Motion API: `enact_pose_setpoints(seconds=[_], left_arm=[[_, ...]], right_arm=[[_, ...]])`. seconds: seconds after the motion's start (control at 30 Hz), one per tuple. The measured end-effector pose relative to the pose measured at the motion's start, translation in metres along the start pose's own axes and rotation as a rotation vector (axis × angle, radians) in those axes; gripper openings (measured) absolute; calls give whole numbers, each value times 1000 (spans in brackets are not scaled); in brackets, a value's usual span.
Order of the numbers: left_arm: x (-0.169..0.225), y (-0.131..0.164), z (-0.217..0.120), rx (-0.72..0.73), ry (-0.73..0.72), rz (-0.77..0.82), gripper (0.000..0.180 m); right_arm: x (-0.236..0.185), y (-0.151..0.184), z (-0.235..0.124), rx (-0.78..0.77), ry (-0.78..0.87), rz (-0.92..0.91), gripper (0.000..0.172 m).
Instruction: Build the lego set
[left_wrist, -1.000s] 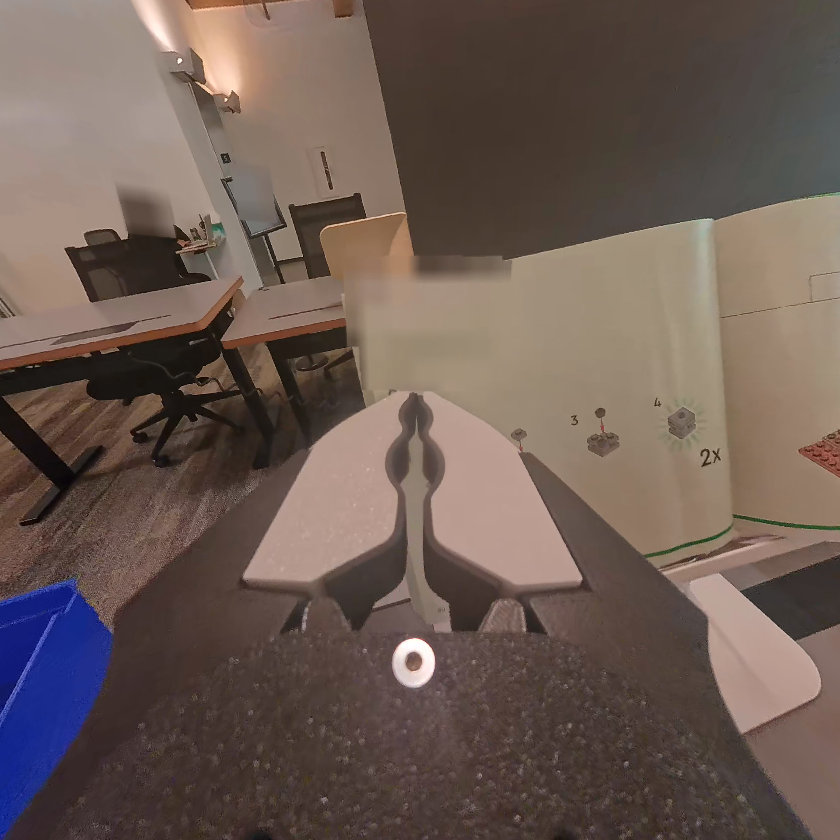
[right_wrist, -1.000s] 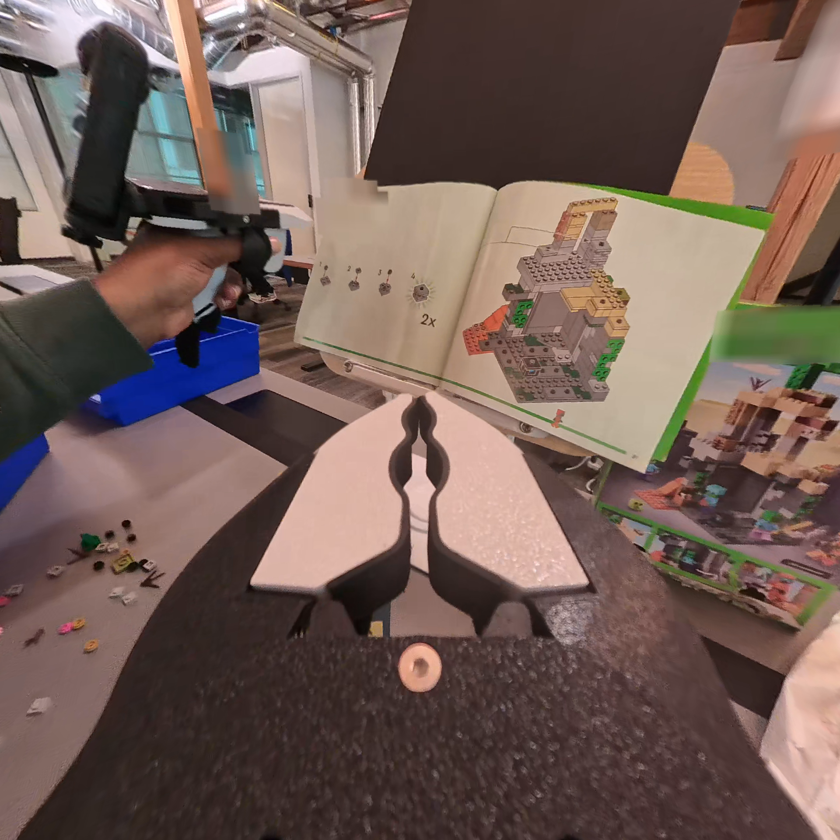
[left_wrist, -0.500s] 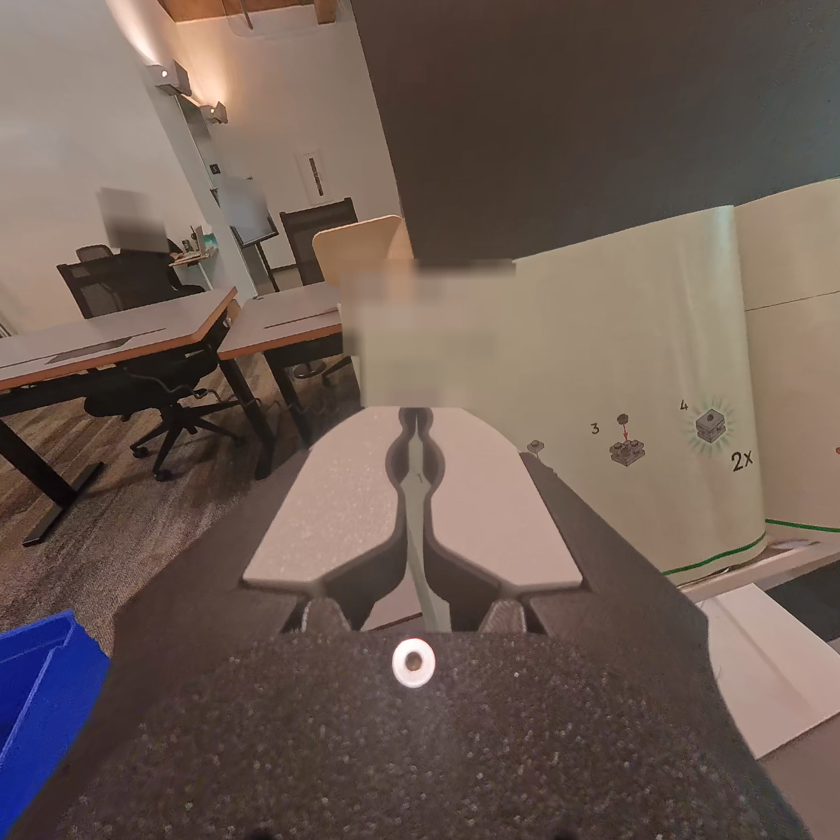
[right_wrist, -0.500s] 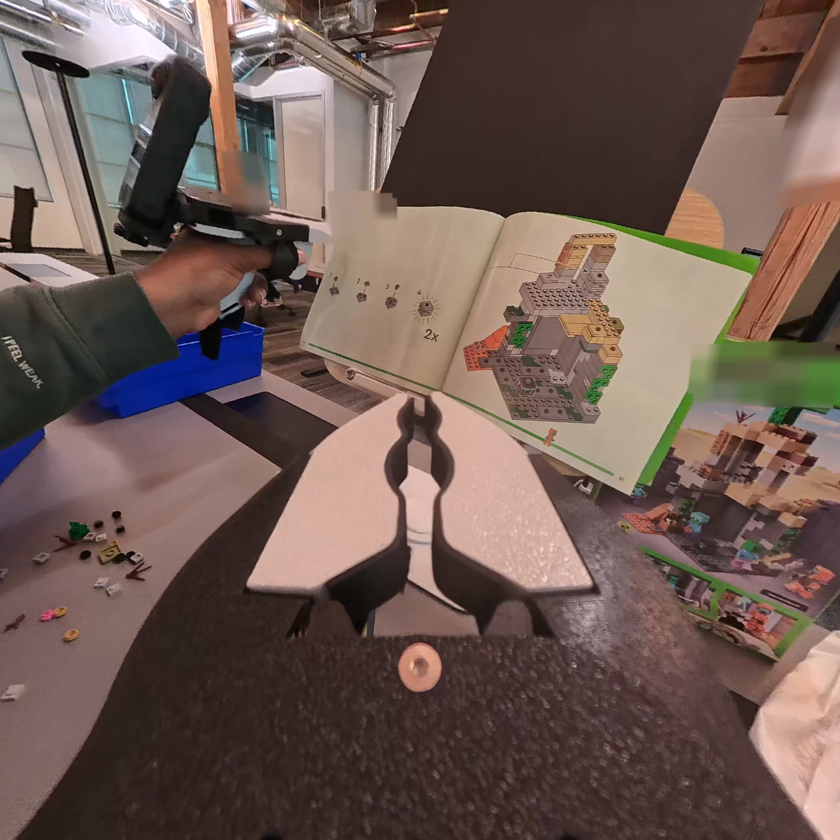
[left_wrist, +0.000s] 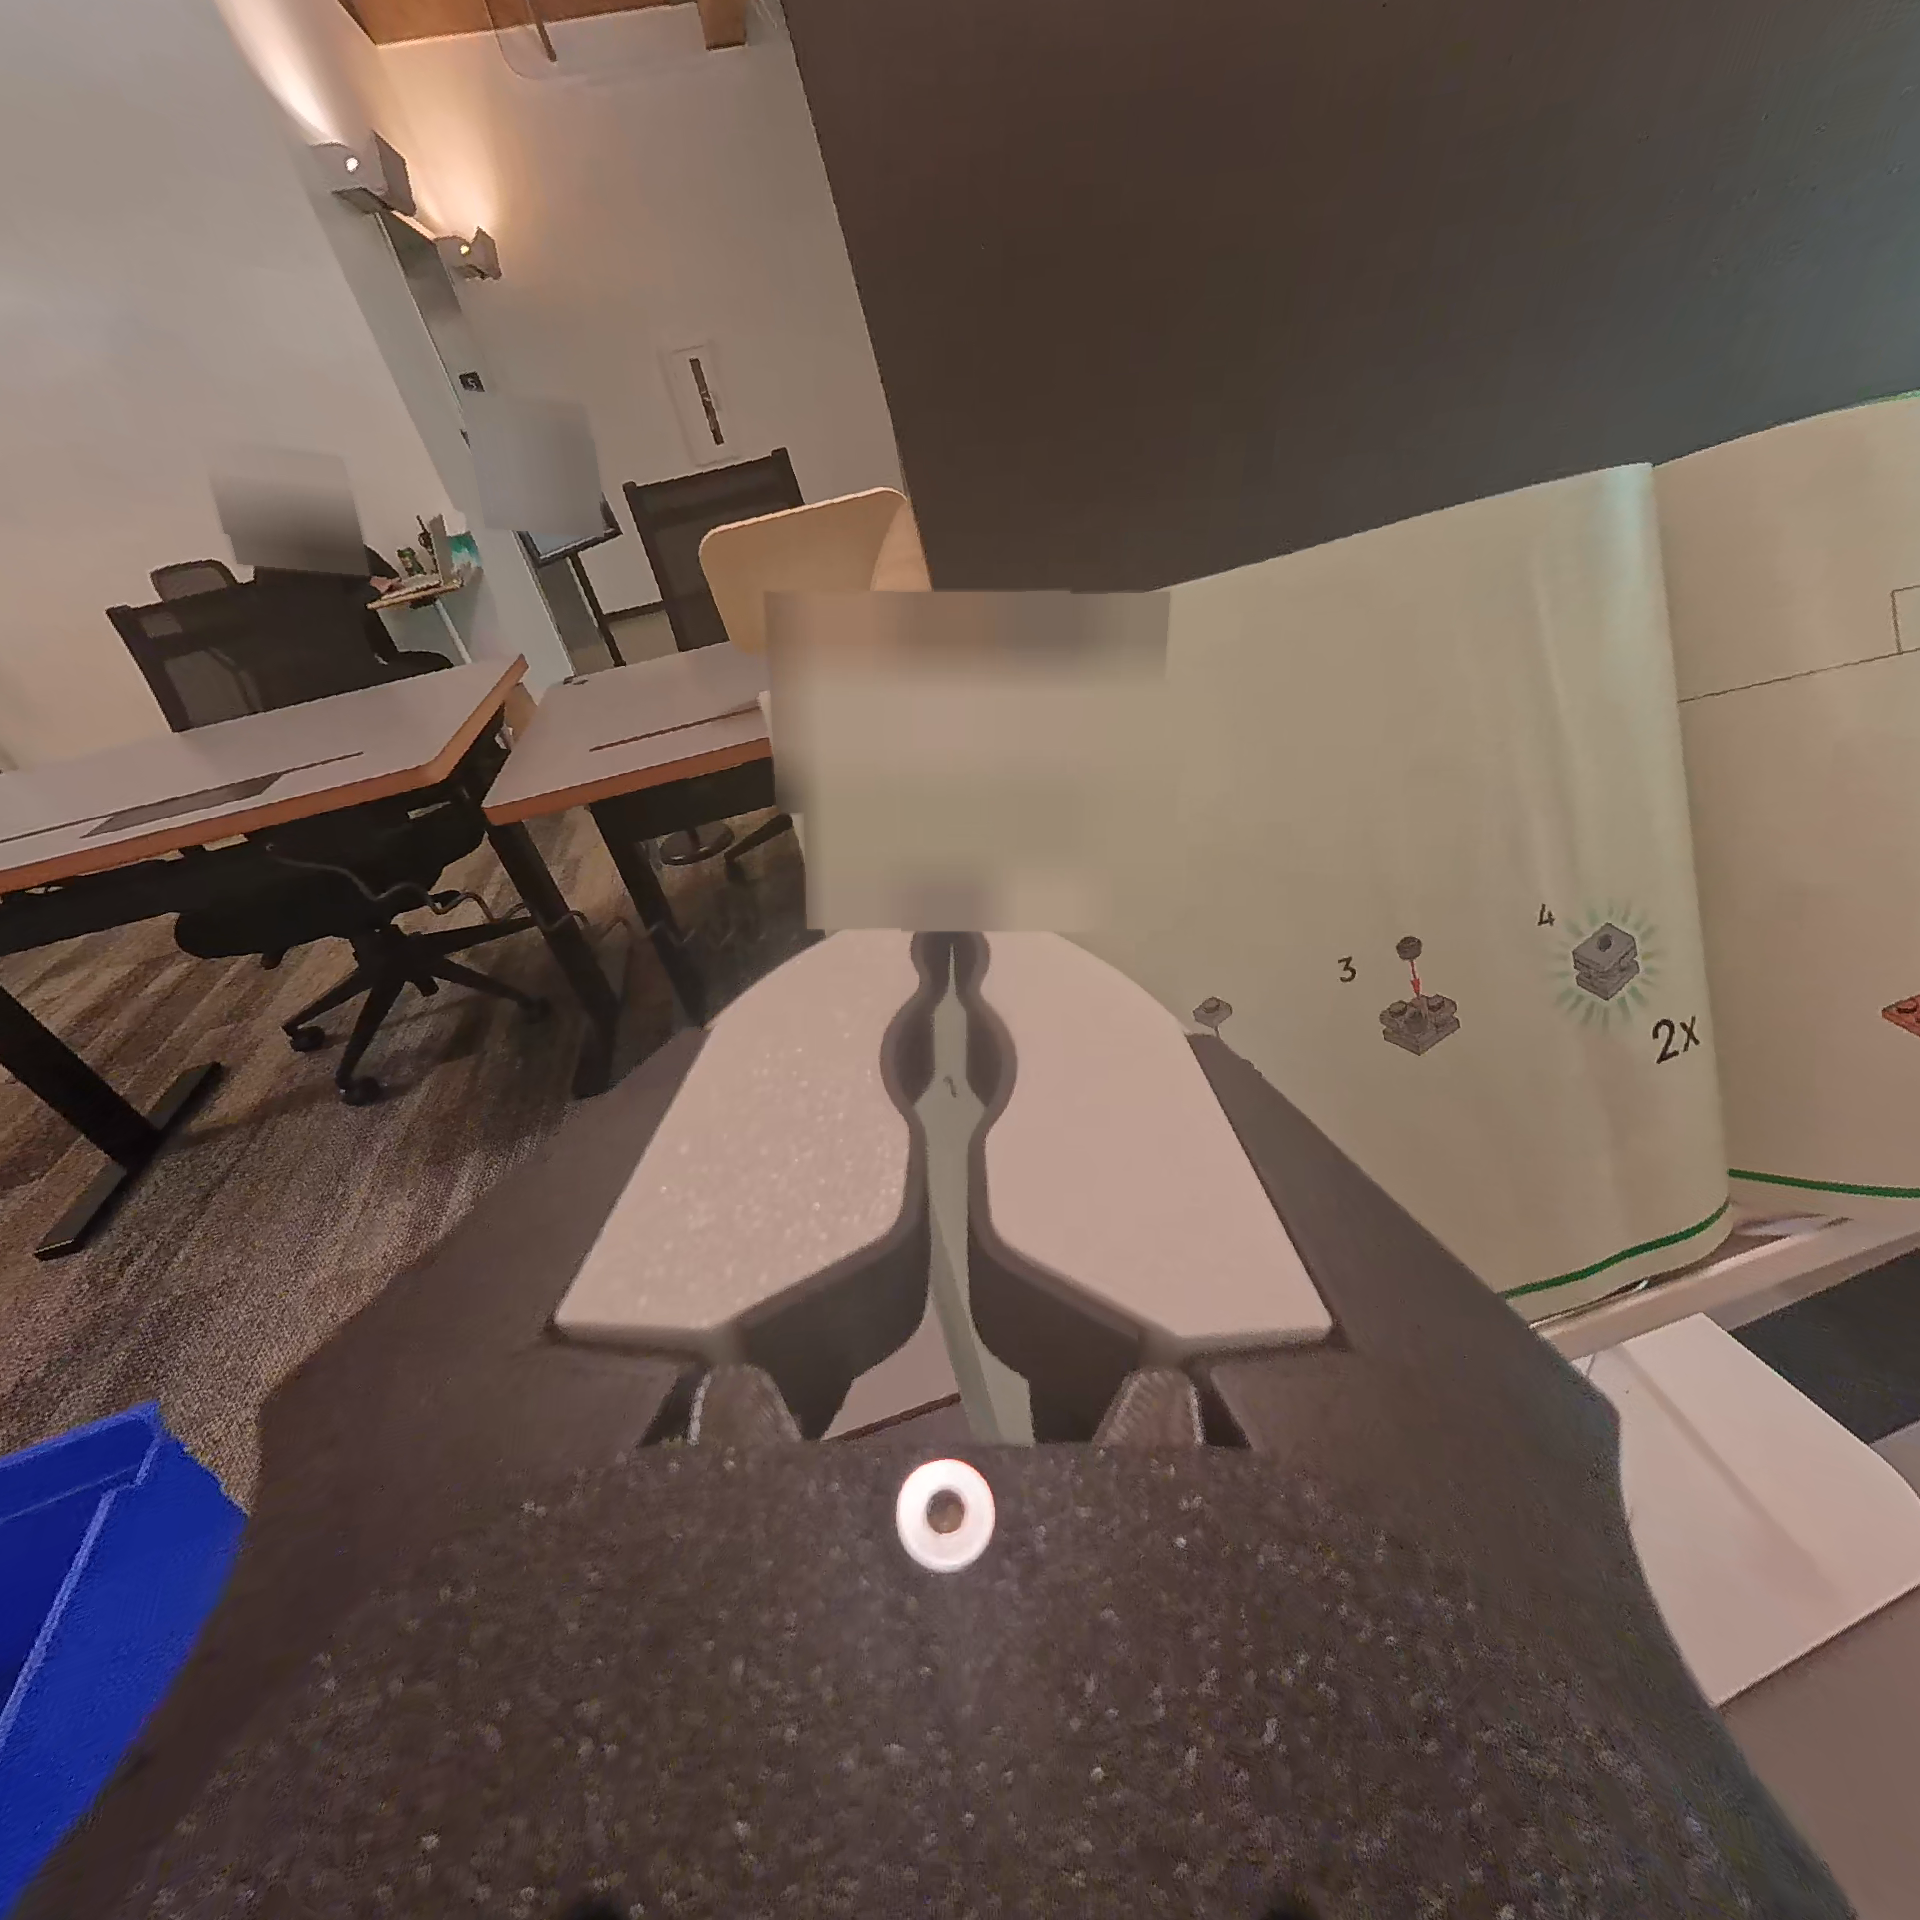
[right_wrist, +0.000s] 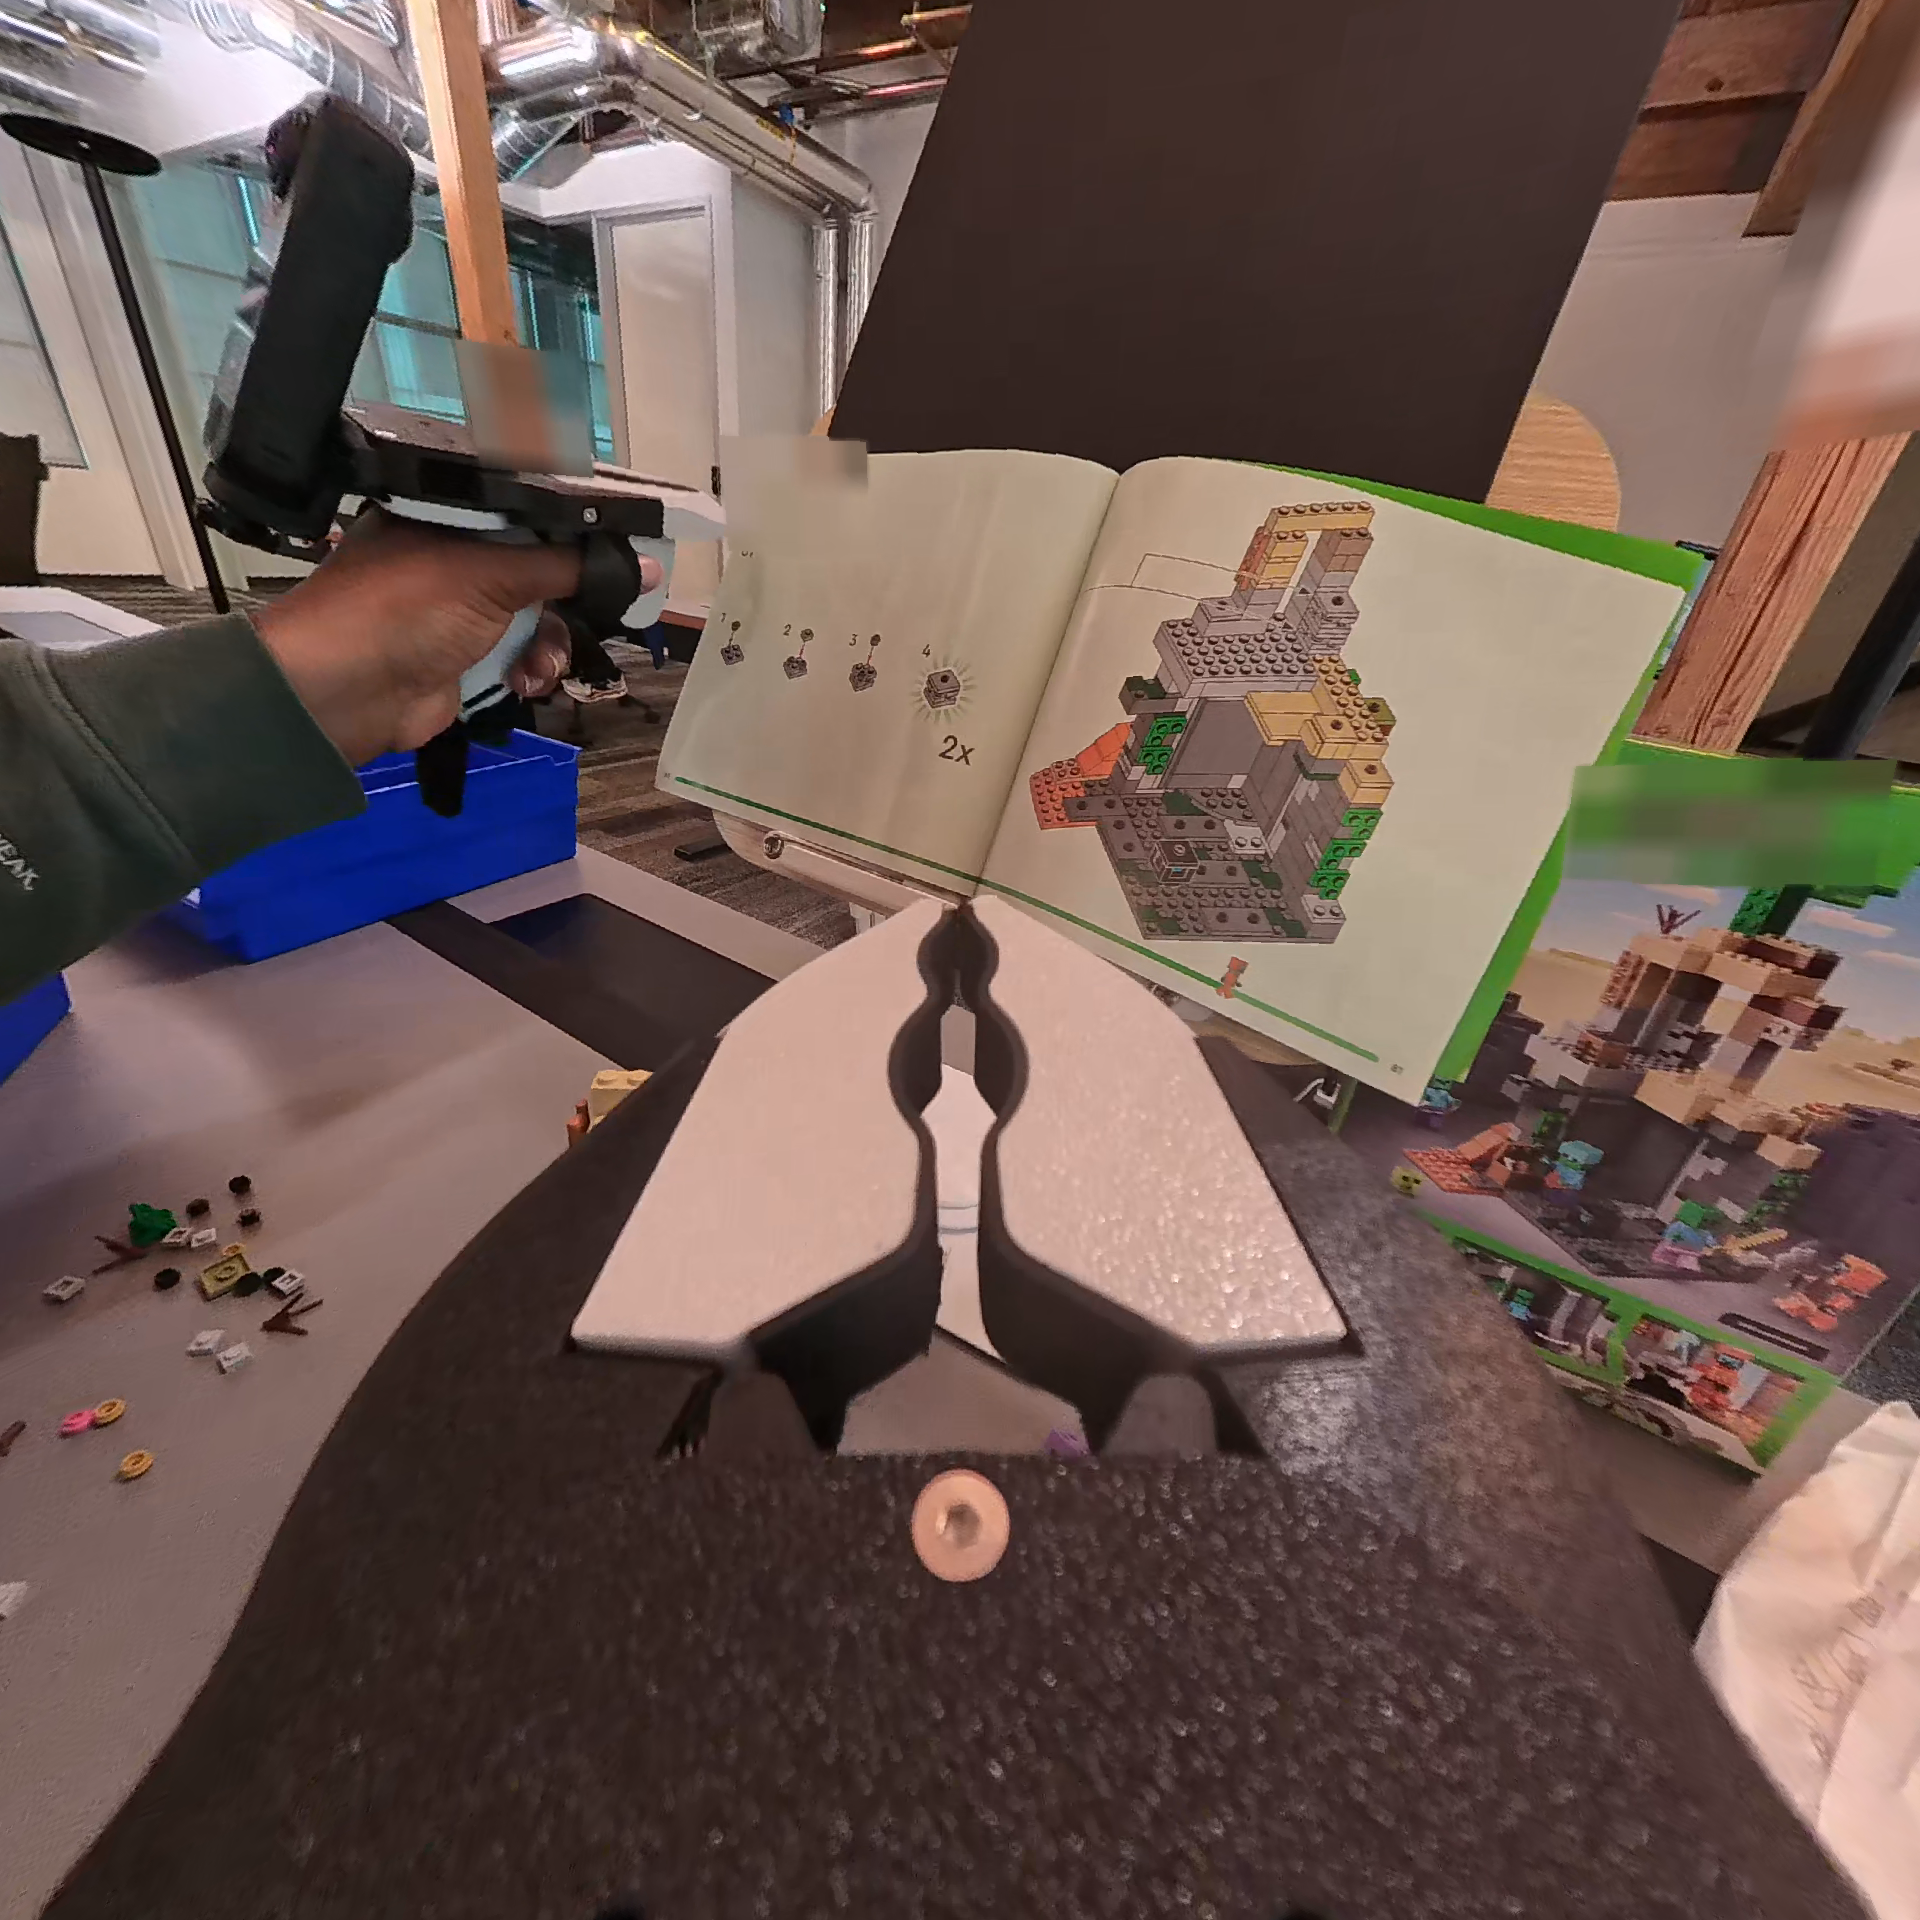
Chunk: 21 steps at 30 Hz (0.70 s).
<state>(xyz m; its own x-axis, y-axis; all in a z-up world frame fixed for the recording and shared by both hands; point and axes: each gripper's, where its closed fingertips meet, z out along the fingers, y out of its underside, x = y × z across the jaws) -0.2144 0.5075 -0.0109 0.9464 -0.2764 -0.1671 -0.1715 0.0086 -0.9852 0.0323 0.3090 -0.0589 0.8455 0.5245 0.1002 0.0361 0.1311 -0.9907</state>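
Booklet page (left_wrist: 951, 1195) runs edge-on between the fingers of the left claw (left_wrist: 948, 940), which is clamped shut on it. A blur patch covers the fingertips. From the right wrist view, this claw (right_wrist: 696, 520), in one hand (right_wrist: 416, 644), is at the upper left corner of the single open booklet (right_wrist: 894, 582). The right claw (right_wrist: 956, 912) is closed with nothing between its tips, just in front of the booklet's lower edge at the spine. One white stand (right_wrist: 821, 847) carries the booklet. One picture box (right_wrist: 1662, 1143) leans to the right and two blue bins (right_wrist: 395, 831) sit to the left. Small loose pieces (right_wrist: 208, 1268) dot the bench (right_wrist: 312, 1039), too tiny to count. A tan brick (right_wrist: 613, 1086) is half hidden by the claw body. The bench between pieces and stand lies open.
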Motion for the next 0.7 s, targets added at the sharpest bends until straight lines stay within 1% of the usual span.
enact_pose_setpoints(seconds=[0.1,0.17,0.2,0.23,0.27,0.4,0.5,0.7], left_arm=[[2,0,0,2,6,0,0],[4,0,1,0,11,-2,11],[6,0,1,0,14,-4,11],[6,-1,1,4,8,-5,5],[6,-2,1,8,1,-3,3],[10,-4,1,5,5,-4,5],[9,-4,0,2,-6,2,0],[12,-3,-2,-10,0,15,0]], right_arm=[[-1,-1,0,2,0,-15,0],[-1,-2,-1,5,0,-20,0],[-1,-2,-1,6,-2,-20,0],[-1,-2,-1,5,-4,-19,0],[-1,-2,-1,5,-4,-19,0],[-1,-2,-1,8,-10,-17,0],[-2,-3,-1,10,-13,-18,0],[-4,-4,-1,10,-14,-40,0]])
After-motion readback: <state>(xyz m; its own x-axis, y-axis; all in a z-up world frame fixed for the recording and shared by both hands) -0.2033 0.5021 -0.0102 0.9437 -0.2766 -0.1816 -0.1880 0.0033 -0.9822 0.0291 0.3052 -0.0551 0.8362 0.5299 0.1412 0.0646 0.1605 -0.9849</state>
